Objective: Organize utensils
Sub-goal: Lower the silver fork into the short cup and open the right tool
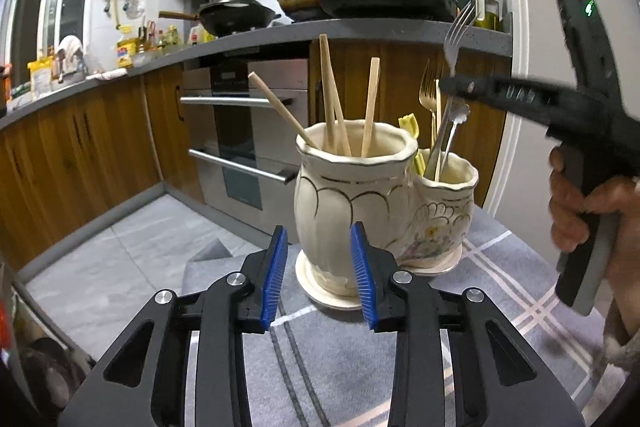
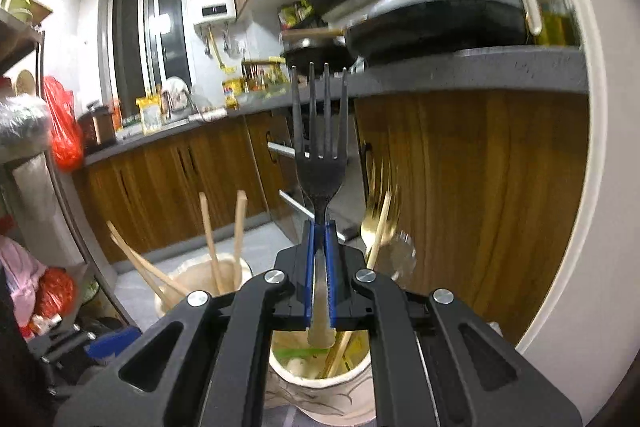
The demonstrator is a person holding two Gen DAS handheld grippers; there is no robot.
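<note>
Blue pads of the left gripper (image 1: 319,275) stand apart, empty, at lower centre before the holder (image 1: 352,195). Clamped in the right gripper (image 2: 319,227), the fork (image 2: 320,147) is held above the smaller pot (image 1: 450,183); crowded cutlery there could snag its handle.

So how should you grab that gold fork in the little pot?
Pinch the gold fork on its neck just under the tines, coming straight down from above. It stands upright in the smaller pot, handle buried among other cutlery, so only the top sticks out. The left gripper is open with nothing between its pads and could do it.
</note>
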